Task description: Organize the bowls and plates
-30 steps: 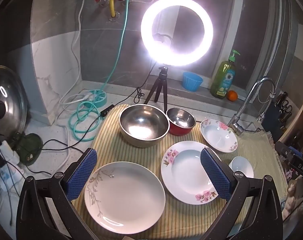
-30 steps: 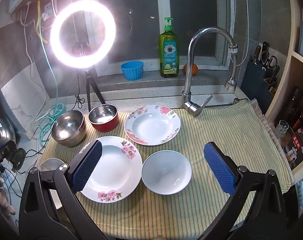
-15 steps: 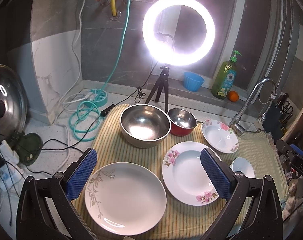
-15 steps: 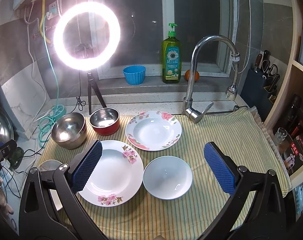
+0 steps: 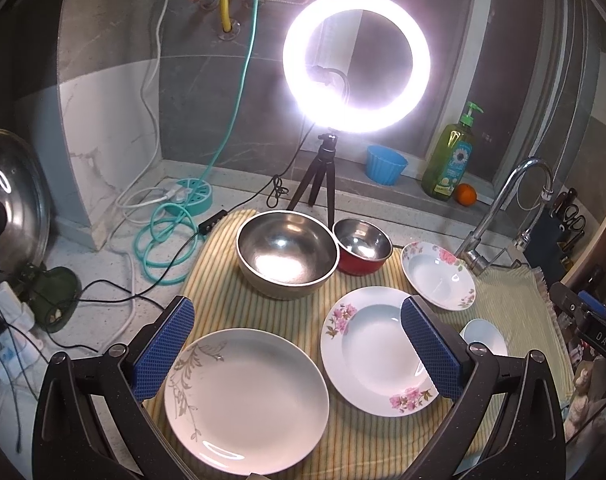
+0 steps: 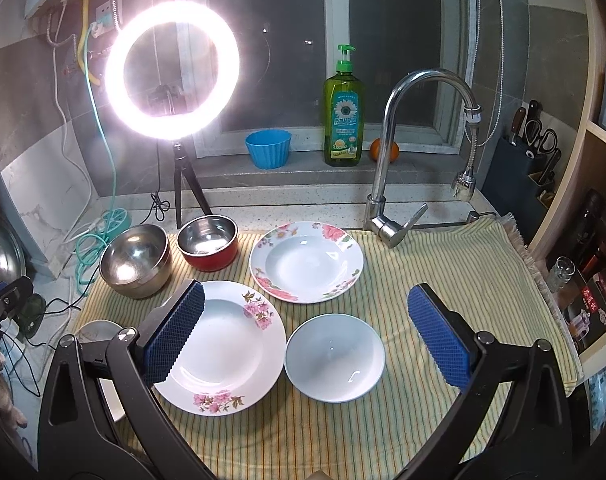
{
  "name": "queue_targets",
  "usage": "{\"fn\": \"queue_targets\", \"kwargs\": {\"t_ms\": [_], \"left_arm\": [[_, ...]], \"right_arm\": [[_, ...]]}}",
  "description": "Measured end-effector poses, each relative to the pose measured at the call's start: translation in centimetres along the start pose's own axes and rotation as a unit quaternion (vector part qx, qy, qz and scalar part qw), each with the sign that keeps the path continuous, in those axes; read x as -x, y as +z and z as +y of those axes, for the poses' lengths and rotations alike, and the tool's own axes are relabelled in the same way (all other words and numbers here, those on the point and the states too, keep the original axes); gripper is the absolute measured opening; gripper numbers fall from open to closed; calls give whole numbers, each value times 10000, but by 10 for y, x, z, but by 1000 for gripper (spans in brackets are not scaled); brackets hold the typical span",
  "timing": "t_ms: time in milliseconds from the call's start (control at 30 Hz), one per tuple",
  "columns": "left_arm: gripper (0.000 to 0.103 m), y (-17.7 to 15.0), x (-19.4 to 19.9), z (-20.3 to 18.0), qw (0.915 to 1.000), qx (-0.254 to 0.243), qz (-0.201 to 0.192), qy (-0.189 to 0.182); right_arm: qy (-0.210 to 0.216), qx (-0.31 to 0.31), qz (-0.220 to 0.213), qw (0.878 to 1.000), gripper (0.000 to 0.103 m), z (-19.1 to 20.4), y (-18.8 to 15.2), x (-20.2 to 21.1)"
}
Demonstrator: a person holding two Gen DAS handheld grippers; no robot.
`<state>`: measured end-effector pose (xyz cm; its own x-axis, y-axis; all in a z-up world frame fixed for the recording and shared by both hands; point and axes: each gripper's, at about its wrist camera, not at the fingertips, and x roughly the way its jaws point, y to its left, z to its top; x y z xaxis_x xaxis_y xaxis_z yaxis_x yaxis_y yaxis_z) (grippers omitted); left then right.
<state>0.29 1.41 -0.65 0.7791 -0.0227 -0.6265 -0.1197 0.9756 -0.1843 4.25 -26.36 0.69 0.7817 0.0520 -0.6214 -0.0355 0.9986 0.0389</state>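
While both my claws hang above the striped cloth [image 6: 443, 272], neither one grips anything. My left claw [image 5: 297, 346] is spread wide, its blue pads [image 5: 165, 346] apart, and the leaf-patterned plate [image 5: 247, 400] lies just below and between them. Under its right pad sits the pink-flowered plate [image 5: 367, 344], and ahead of the claw the big steel bowl [image 5: 287, 252] touches the red bowl [image 5: 363, 246]. My right claw [image 6: 305, 330] is also released and empty. The small white bowl [image 6: 335, 356] lies between its pads, just beside the pink-flowered plate under its left pad [image 6: 175, 332]. Ahead of that claw rests a rose-rimmed deep plate [image 6: 307, 262], near the tap [image 6: 387, 184]. Further ahead, to the left, a ring light [image 6: 173, 68] glares.
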Motion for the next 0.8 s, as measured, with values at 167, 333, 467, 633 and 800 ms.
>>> {"fn": "queue_targets", "kwargs": {"t_ms": [167, 333, 467, 633, 800], "left_arm": [[102, 2, -3, -2, 10000, -19, 29, -18], [102, 4, -5, -2, 10000, -18, 41, -30], [102, 2, -5, -2, 10000, -14, 41, -35], [102, 2, -6, -2, 10000, -13, 38, -29], [102, 3, -7, -2, 10000, 6, 30, -16]], "right_arm": [[4, 6, 42, 10000, 103, 0, 3, -2], [4, 2, 64, 10000, 103, 0, 1, -5], [7, 10, 76, 10000, 103, 1, 1, -6], [6, -2, 68, 10000, 103, 1, -1, -7], [11, 8, 63, 10000, 103, 2, 0, -8]]}}
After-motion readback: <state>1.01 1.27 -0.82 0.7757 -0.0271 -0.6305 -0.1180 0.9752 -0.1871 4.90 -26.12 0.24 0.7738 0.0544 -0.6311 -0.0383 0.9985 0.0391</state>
